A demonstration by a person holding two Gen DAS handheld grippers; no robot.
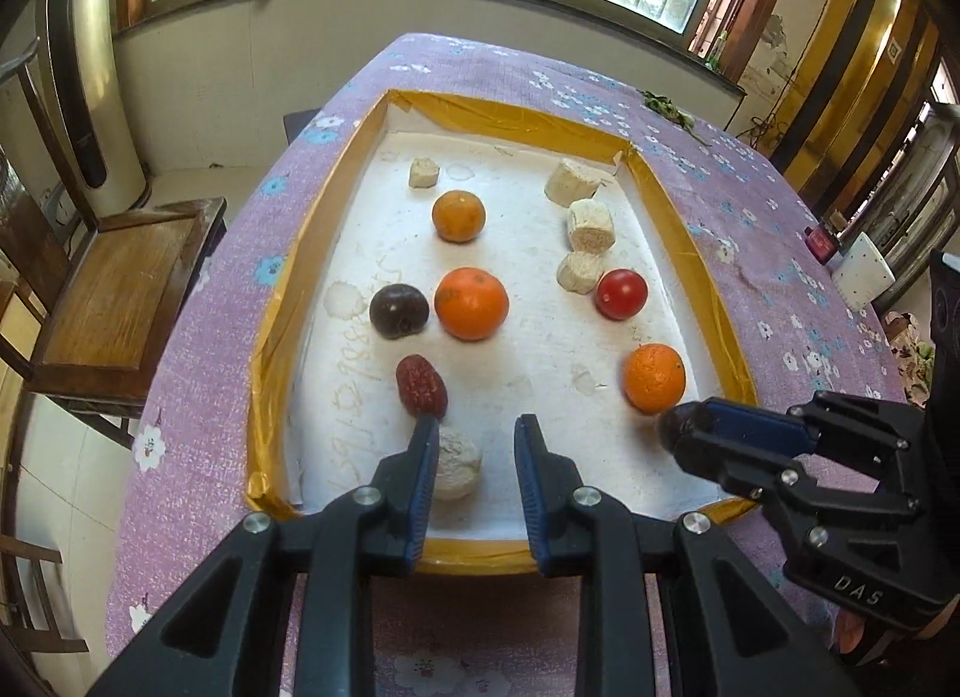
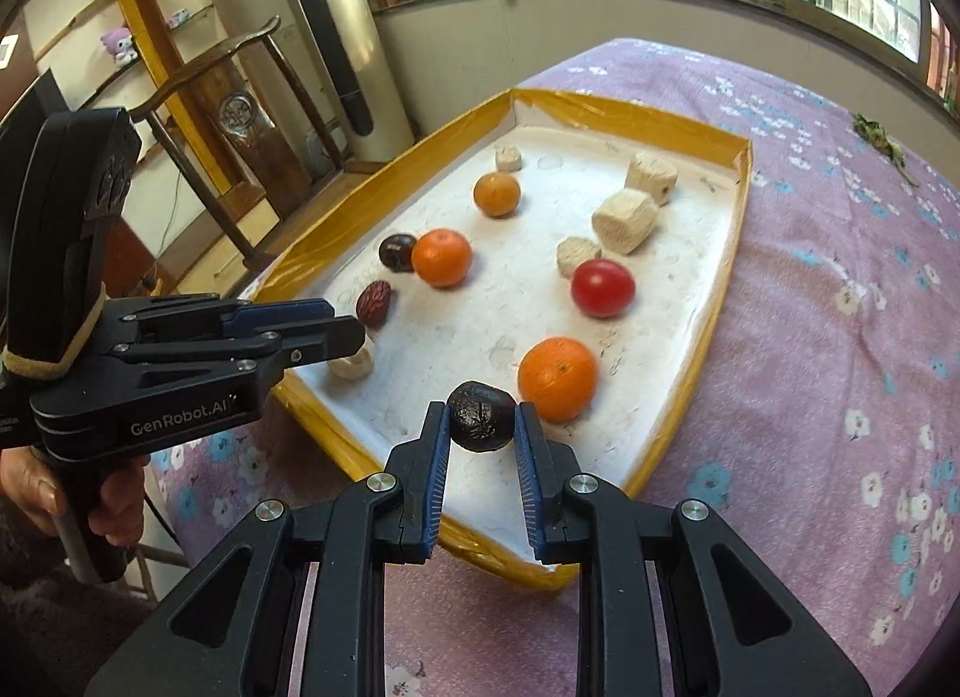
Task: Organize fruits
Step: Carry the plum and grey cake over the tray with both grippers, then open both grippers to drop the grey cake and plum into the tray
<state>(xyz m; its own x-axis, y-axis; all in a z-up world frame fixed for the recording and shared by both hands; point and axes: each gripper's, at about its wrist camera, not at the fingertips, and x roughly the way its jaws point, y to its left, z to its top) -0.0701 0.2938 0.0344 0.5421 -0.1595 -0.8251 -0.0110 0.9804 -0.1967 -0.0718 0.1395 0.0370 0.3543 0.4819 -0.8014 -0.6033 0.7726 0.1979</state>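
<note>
A white tray with a gold rim [image 1: 288, 289] [image 2: 714, 331] holds fruit on the purple table. My right gripper [image 2: 480, 424] is shut on a wrinkled black fruit [image 2: 481, 416] over the tray's near end, beside an orange [image 2: 558, 377]; in the left wrist view it [image 1: 675, 430] is next to that orange [image 1: 654, 377]. My left gripper [image 1: 474, 427] is open and empty over the tray's near end; a red date [image 1: 421, 386] and a pale chunk [image 1: 457, 469] lie by its left finger. A larger orange [image 1: 471, 304], dark plum [image 1: 398, 311], tomato [image 1: 621, 293] and small orange [image 1: 458, 215] lie farther in.
Several pale cut chunks [image 1: 591, 226] lie at the tray's far right and far end. A wooden chair [image 1: 120, 289] stands left of the table. A white box [image 1: 864, 271] and a green sprig [image 1: 666, 108] sit on the cloth at the right.
</note>
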